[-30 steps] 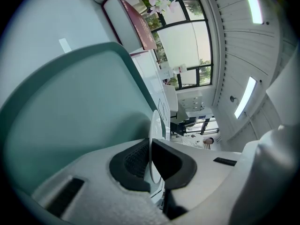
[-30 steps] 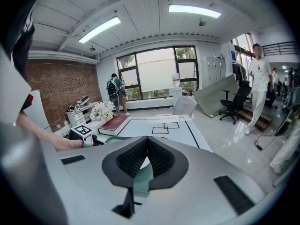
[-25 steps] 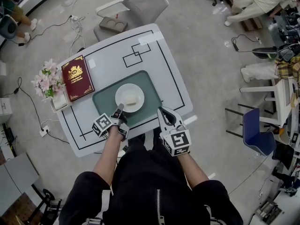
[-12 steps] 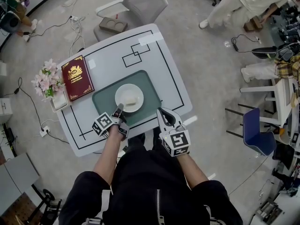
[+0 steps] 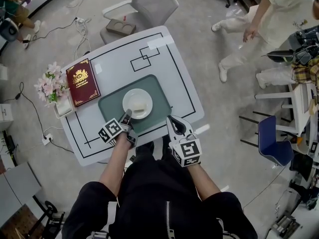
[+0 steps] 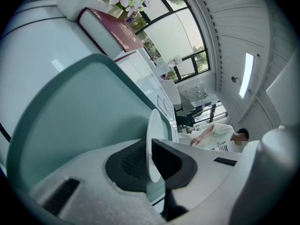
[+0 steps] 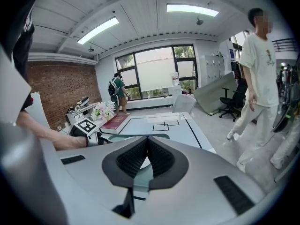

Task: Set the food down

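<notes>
Food [image 5: 140, 105] on plate [image 5: 130, 96], left tool [image 5: 127, 115] clamping plate

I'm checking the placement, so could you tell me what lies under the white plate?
Under the white plate is a green placemat, which lies on the white table. The mat's middle, directly beneath the plate, is covered and cannot be seen.

The mat [image 5: 159, 91] sits on the near half of the table [image 5: 179, 78], with the plate [image 5: 130, 96] on the mat and the food [image 5: 139, 106] on the plate. Book [image 5: 82, 82] is left of the mat, flowers [image 5: 48, 87] just left of the book at the table's edge. Chair [image 5: 149, 4] is behind the far side. Left gripper [image 5: 126, 116] is at the plate's near rim, right gripper [image 5: 174, 121] off to its right by the mat's near corner.
</notes>
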Action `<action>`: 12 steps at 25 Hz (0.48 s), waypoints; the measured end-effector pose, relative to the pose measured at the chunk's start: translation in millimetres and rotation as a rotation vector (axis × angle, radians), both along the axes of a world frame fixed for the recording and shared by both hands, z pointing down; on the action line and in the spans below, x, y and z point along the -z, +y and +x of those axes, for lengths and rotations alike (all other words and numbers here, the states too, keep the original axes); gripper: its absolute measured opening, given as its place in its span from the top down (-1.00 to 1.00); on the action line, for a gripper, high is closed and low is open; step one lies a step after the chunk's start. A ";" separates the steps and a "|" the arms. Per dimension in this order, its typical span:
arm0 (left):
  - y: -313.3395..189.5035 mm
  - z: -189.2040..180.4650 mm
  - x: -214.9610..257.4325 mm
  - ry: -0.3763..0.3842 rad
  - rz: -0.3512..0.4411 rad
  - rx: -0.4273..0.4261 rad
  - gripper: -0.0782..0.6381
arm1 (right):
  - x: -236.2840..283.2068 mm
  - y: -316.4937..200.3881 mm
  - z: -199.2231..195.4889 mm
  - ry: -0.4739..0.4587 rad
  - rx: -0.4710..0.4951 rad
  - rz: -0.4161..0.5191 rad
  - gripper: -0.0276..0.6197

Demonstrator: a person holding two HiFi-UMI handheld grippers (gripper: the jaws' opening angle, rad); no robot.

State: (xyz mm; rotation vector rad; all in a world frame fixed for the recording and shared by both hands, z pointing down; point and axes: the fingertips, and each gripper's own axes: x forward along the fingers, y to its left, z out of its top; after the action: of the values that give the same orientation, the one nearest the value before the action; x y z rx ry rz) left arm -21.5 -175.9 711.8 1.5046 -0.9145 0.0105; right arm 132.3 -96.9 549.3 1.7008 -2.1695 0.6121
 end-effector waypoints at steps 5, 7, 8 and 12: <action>-1.6 -0.3 3.0 -0.030 0.021 -0.024 0.62 | -1.0 1.4 -3.1 -0.004 0.002 -0.001 0.89; -1.0 0.8 3.7 -0.031 0.023 -0.036 0.49 | -1.1 1.7 -4.6 -0.004 0.003 -0.002 0.89; -0.5 1.3 4.4 -0.032 0.026 -0.042 0.42 | -1.1 1.9 -5.4 -0.003 0.004 -0.002 0.89; -0.2 1.5 8.0 -0.050 0.056 -0.061 0.26 | -2.2 2.3 -8.9 -0.004 0.009 -0.001 0.89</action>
State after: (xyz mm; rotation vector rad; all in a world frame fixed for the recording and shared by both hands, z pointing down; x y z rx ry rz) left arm -20.0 -176.1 703.8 1.5899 -0.9152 0.0681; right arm 123.4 -94.6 551.6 1.6899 -2.1782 0.6149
